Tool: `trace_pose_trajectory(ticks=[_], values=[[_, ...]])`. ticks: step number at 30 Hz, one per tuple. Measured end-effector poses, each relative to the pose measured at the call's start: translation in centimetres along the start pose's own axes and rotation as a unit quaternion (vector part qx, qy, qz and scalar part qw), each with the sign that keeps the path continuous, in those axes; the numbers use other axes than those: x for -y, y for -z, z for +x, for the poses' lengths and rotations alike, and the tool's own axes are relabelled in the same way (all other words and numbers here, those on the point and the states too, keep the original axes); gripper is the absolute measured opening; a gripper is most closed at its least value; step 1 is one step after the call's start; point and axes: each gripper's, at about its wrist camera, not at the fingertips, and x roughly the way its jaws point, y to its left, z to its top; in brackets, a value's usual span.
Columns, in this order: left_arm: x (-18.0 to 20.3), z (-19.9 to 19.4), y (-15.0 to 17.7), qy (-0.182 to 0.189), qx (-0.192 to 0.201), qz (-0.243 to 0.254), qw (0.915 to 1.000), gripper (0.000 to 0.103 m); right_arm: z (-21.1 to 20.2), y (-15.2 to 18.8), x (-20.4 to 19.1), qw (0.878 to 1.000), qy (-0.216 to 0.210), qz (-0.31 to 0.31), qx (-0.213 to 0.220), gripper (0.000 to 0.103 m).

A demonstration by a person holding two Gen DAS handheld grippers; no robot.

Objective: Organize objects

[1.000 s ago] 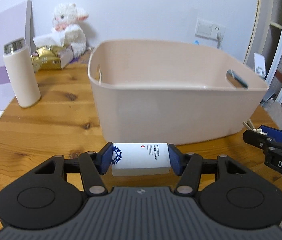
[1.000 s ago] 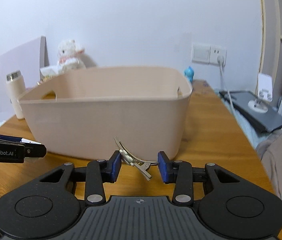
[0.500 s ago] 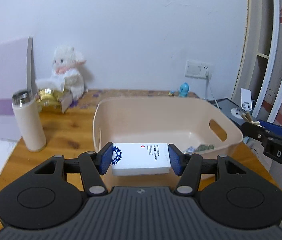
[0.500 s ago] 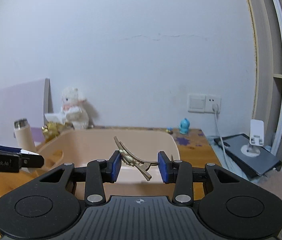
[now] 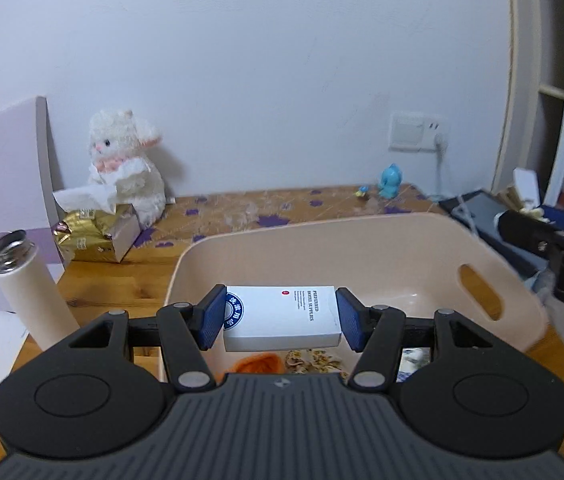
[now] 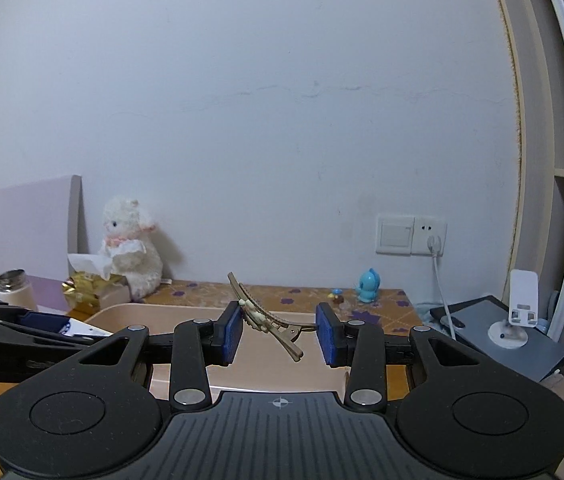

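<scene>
Blue pads of the left gripper are pinching a flat white cardboard box above the smooth beige plastic bin. Only the right wrist view is showing the right gripper clamping a slim, toothed metal hair clip over the bin's near rim.

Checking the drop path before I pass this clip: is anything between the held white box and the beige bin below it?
Nothing visible blocks it. The left hand-held gripper holds the white box above the open beige bin. Orange and patterned items already lie on the bin floor beneath, so it would land on or beside them.
</scene>
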Motion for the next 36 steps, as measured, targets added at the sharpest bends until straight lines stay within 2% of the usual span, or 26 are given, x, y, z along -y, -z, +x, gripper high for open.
trace_pose_trajectory(ticks=[3,7,12,17,18,19,21,24,30,36], values=[[-0.1,2.4,0.0,-0.001,-0.027,0.002,0.9996,0.06,1.5,0.5,-0.4,1.0,0.011,-0.012,-0.015,0.037],[0.3,4.9,0.3,-0.005,-0.062,0.013,0.998,0.06,3.6,1.8,-0.7,0.998,0.015,-0.022,-0.059,0.037],[0.4,7.5,1.2,-0.004,-0.122,0.009,0.9925,0.06,5.5,3.4,-1.1,0.993,0.017,-0.03,-0.109,0.037],[0.3,7.7,1.2,-0.003,-0.138,0.014,0.9904,0.061,6.5,4.4,-1.0,0.989,0.015,-0.033,-0.146,0.037],[0.3,7.6,1.3,-0.003,-0.138,0.011,0.9904,0.062,6.5,4.4,-0.9,0.989,0.016,-0.03,-0.146,0.048],[0.3,7.6,1.3,-0.003,-0.139,0.009,0.9903,0.063,6.3,4.5,-0.8,0.989,0.014,-0.028,-0.144,0.048],[0.2,7.3,1.2,-0.005,-0.142,0.003,0.9898,0.077,5.7,4.5,-0.7,0.99,0.013,-0.028,-0.138,0.054],[0.0,6.5,0.9,0.003,-0.133,-0.009,0.991,0.084,4.7,4.0,-0.5,0.992,0.013,-0.032,-0.122,0.059],[-0.1,4.3,-0.1,-0.009,-0.108,-0.007,0.9941,0.09,2.3,2.7,0.2,0.995,0.019,-0.022,-0.097,0.064],[-0.1,2.0,-0.4,-0.015,-0.092,-0.005,0.9956,0.09,-0.5,1.8,0.3,0.996,0.02,-0.02,-0.08,0.067]])
